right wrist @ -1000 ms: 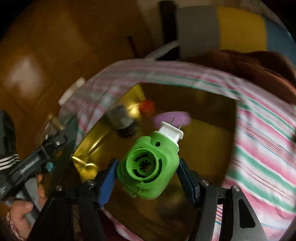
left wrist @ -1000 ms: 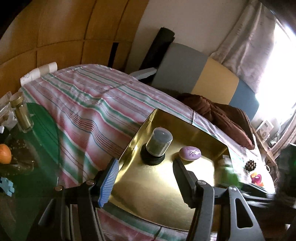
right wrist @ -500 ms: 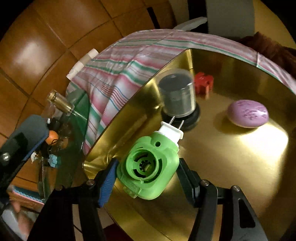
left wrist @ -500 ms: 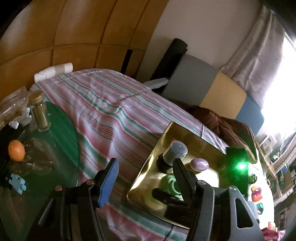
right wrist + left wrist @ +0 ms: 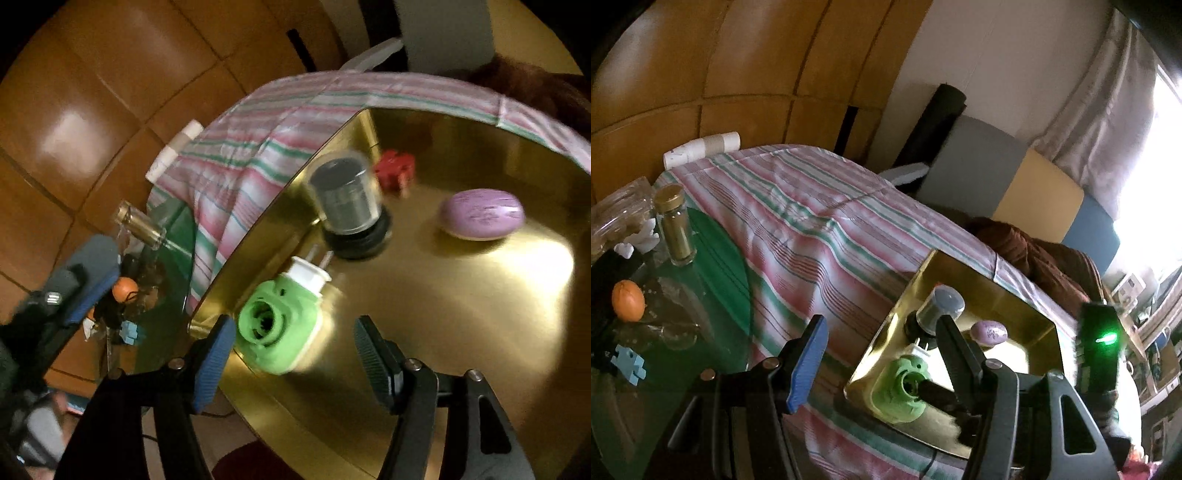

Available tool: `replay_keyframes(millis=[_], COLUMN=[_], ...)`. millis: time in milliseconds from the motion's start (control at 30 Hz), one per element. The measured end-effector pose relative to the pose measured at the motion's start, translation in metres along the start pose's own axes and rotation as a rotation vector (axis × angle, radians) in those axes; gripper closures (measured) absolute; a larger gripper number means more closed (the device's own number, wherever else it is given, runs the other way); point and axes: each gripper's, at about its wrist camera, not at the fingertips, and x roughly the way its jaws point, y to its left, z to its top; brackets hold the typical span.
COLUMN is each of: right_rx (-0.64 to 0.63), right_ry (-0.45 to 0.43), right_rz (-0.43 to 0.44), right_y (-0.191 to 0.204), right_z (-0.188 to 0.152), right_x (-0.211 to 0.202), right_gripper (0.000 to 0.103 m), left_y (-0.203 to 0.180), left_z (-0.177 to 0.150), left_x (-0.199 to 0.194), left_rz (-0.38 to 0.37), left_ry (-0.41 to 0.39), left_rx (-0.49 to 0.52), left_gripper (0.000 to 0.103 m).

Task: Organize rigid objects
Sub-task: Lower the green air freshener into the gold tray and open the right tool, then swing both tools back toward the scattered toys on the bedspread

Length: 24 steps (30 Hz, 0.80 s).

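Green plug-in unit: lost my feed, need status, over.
Right gripper opening, pads off the green plug-in unit, which lies in the gold tray. Left gripper open, empty. Upturned jar close beyond its prongs.

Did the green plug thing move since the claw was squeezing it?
Yes. The green plug has left the right claw, whose jaws are opening. It now lies on the gold tray, lower and nearer the upside-down jar than before.
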Motion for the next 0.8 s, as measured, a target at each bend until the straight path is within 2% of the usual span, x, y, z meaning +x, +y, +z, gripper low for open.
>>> replay_keyframes(millis=[400, 600, 800], right_rx=[0.032, 0.075, 0.149], right_ry=[-0.129, -0.168, -0.188], right_rz=[-0.096, -0.163, -0.243], right_y=[-0.030, -0.063, -0.114], right_z=[-0.014, -0.030, -0.055], right_x=[-0.072, -0.111, -0.146], right_gripper=[0.030, 0.030, 0.029], left_y=[-0.041, -0.070, -0.101], left_z=[-0.024, -0.043, -0.061], left_x=[0.008, 0.008, 0.001], left_rz=[-0.059, -0.124, -0.207], left_ry=[0.064, 0.094, 0.110], left_rx=[0.149, 0.252, 0.346], left_gripper=[0.042, 0.042, 0.042])
